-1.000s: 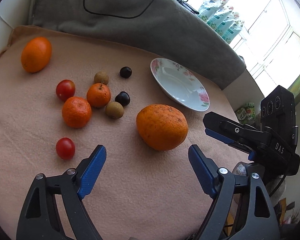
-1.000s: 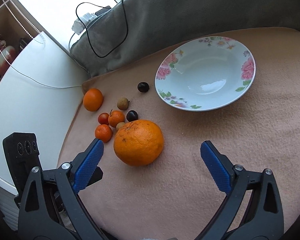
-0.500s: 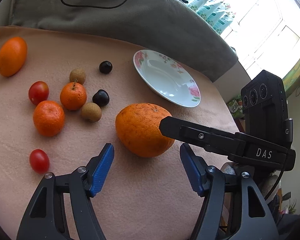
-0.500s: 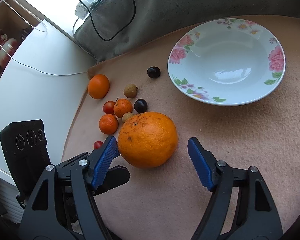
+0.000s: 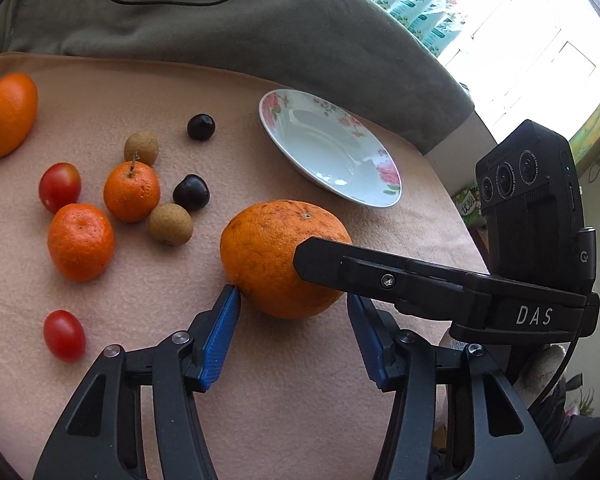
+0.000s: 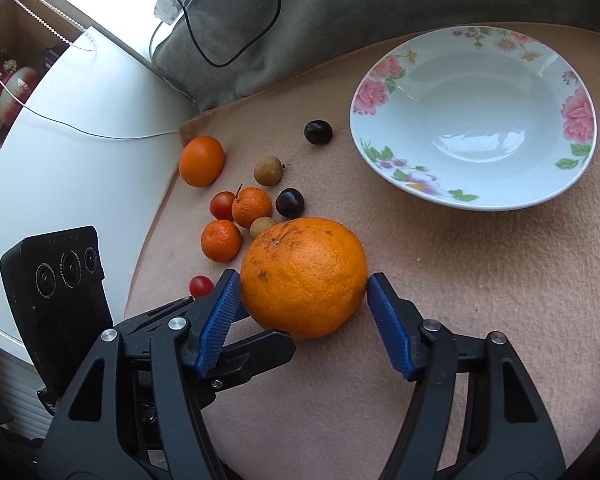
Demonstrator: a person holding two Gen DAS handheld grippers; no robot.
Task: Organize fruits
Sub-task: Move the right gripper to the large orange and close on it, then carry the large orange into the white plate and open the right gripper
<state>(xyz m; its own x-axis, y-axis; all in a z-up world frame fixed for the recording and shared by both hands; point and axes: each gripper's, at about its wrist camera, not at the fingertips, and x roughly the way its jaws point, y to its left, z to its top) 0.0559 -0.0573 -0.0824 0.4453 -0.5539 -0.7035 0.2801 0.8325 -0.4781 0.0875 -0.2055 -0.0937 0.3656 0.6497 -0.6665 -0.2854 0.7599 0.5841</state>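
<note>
Orange (image 6: 304,276), big, round and pitted, sits on the fuzzy beige surface (image 6: 480,300) near its middle, between the small-fruit cluster and the glossy floral bowl (image 6: 474,120). Right hand-held gripper (image 6: 304,292) brackets it, ribbed blue pads touching or nearly touching both sides; whether it is truly clamped I cannot tell. Left hand-held gripper (image 5: 294,306) stands apart, straddling the same fruit. Judged step: grasping. Next calls for a firm squeeze, a lift, and the left one clearing away.

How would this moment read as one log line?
right hand-held gripper: closing on large orange | left hand-held gripper: open beside it | floral white plate: empty
</note>
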